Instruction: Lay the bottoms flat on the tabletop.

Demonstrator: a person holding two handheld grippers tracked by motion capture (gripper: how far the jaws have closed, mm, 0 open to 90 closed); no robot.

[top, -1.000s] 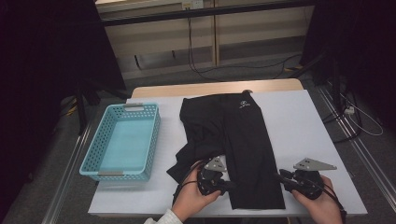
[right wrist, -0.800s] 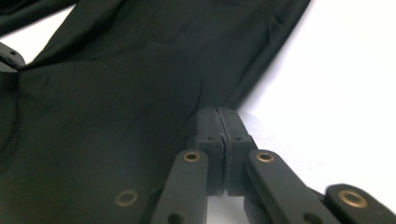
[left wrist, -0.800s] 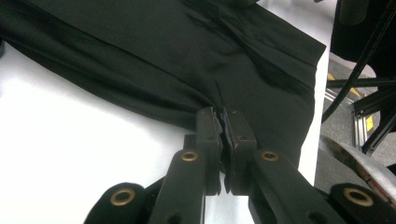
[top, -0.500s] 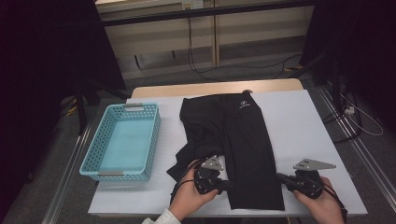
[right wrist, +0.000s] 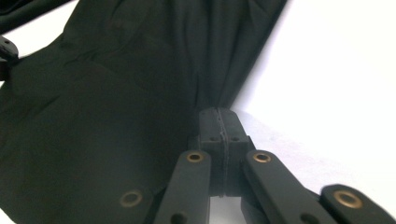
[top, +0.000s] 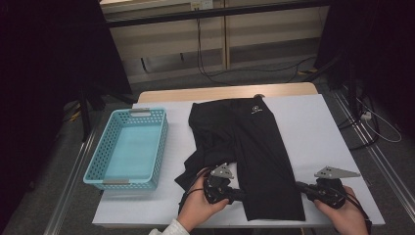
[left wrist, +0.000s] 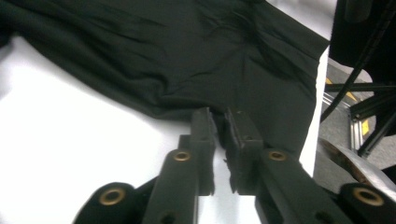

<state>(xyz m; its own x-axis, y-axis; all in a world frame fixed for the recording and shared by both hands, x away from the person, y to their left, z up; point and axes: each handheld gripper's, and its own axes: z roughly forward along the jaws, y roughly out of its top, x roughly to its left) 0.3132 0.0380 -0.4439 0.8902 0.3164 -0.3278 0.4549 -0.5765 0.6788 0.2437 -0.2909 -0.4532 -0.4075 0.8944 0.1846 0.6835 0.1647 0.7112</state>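
A black garment lies flat on the white table, a small white logo near its far end. My left gripper lies at the left edge of the near leg. In the left gripper view its jaws stand a narrow slit apart, having just been opening, with the cloth's edge at their tips. My right gripper is at the leg's right edge. In the right gripper view its jaws are pressed together on a pinch of the black cloth.
A light blue plastic basket stands on the table's left side, nothing in it. Bare white tabletop lies to the right of the garment. Dark stands and cables surround the table on the floor.
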